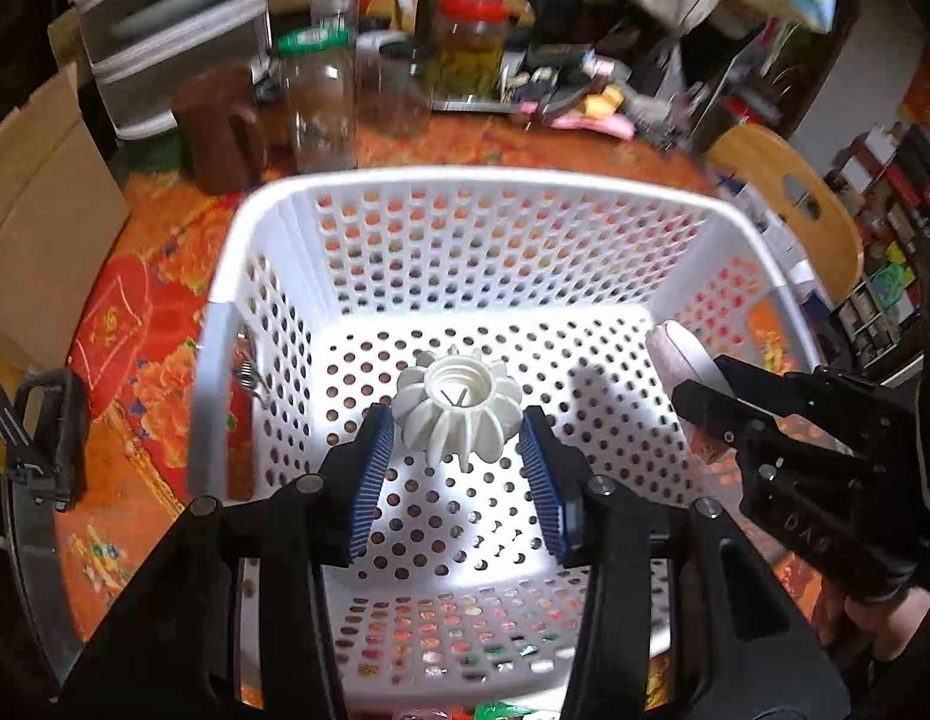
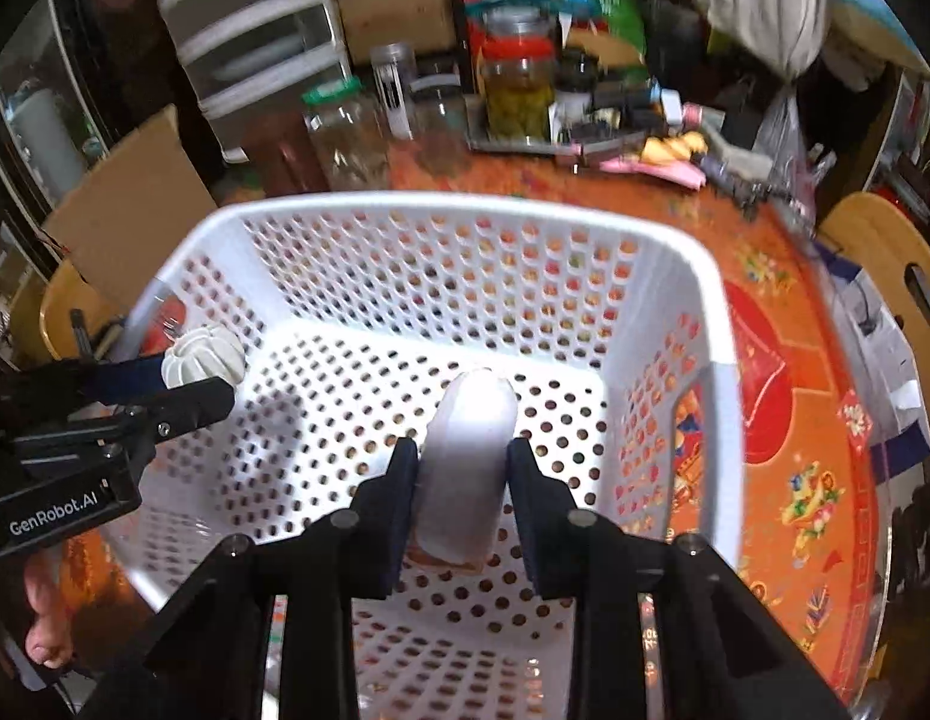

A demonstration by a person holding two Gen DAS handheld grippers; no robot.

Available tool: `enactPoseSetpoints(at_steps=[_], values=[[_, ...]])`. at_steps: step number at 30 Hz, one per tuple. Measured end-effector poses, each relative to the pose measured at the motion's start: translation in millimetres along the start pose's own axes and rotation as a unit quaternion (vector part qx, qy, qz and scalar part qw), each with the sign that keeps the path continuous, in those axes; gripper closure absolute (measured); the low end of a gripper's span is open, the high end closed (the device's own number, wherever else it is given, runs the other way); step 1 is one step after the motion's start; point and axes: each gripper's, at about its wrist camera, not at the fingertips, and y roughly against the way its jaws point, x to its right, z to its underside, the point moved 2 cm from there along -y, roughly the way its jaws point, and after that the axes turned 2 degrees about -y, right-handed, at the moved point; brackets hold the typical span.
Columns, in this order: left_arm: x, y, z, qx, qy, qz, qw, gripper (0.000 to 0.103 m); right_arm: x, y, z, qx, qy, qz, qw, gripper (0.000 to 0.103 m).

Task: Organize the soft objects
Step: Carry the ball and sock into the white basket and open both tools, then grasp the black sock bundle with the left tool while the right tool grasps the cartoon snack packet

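A white perforated basket (image 1: 477, 180) stands on the orange table; it also shows in the right wrist view (image 2: 405, 204). My left gripper (image 1: 459, 438) is shut on a white ribbed soft object (image 1: 459, 405) and holds it above the basket floor. In the right wrist view that object (image 2: 201, 354) sits at the left gripper's tip over the basket's left rim. My right gripper (image 2: 462, 462) is shut on a pale rounded soft object (image 2: 468, 456) over the basket's inside. That pale object (image 1: 681, 354) shows in the left wrist view over the basket's right side.
Glass jars (image 1: 321, 102), a brown mug (image 1: 222, 132) and a grey drawer unit (image 1: 171, 30) stand behind the basket. Cardboard (image 1: 39, 228) lies at the left. A wooden chair back (image 1: 789, 192) is at the right. Clutter (image 2: 645, 132) fills the table's far side.
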Motion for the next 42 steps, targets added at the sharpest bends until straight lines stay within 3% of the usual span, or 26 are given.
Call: enactPoseSetpoints(at_steps=[7, 10, 12, 13, 15, 16, 18, 21, 24, 32, 38, 42], values=[[6.4, -27.3, 0.4, -0.026, -0.006, -0.009, 0.9996, 0.061, -0.4, -18.3, -1.3, -0.032, 0.002, -0.005, 0.999, 0.072], [2.8, -24.4, 3.8, -0.020, 0.003, 0.001, 0.9998, 0.047, 1.5, -13.1, -3.0, -0.021, -0.001, -0.002, 1.000, 0.067], [1.2, -7.8, 6.2, 0.008, 0.000, -0.001, 1.0000, 0.041, 5.6, -0.9, -4.9, -0.003, -0.007, -0.016, 1.000, 0.054], [0.2, 2.0, 8.2, 0.021, -0.001, 0.000, 0.9998, 0.039, 5.8, 7.8, -4.6, 0.007, -0.009, -0.022, 1.000, 0.042], [-2.0, 31.5, 15.9, 0.056, -0.004, 0.006, 0.9984, 0.030, 5.9, 38.9, 0.4, 0.047, -0.005, -0.013, 0.999, 0.029], [-2.6, 45.8, 21.1, 0.074, -0.008, 0.008, 0.9972, 0.026, 3.7, 57.2, 6.4, 0.072, 0.001, -0.016, 0.997, 0.025], [-5.1, 80.0, 38.0, 0.118, -0.018, 0.000, 0.9928, 0.005, 0.4, 84.2, 21.8, 0.104, 0.003, -0.037, 0.994, 0.020], [-10.1, 128.2, 76.5, 0.184, -0.024, -0.027, 0.9822, 0.002, -8.3, 120.8, 63.2, 0.158, 0.013, -0.045, 0.986, 0.013], [-17.4, 151.7, 109.5, 0.211, -0.021, -0.038, 0.9765, 0.000, -19.5, 129.8, 107.1, 0.175, 0.023, -0.050, 0.983, 0.012], [-26.4, 135.5, 189.9, 0.197, -0.009, -0.053, 0.9790, 0.000, -49.7, 97.8, 203.0, 0.153, 0.016, -0.095, 0.984, 0.012], [-37.3, 91.9, 250.8, 0.160, 0.005, -0.034, 0.9865, 0.000, -56.5, 75.2, 249.8, 0.137, -0.013, -0.106, 0.985, 0.012], [-49.7, 72.8, 280.4, 0.145, 0.032, -0.001, 0.9889, 0.000, -64.8, 60.3, 264.9, 0.119, -0.014, -0.105, 0.987, 0.012]])
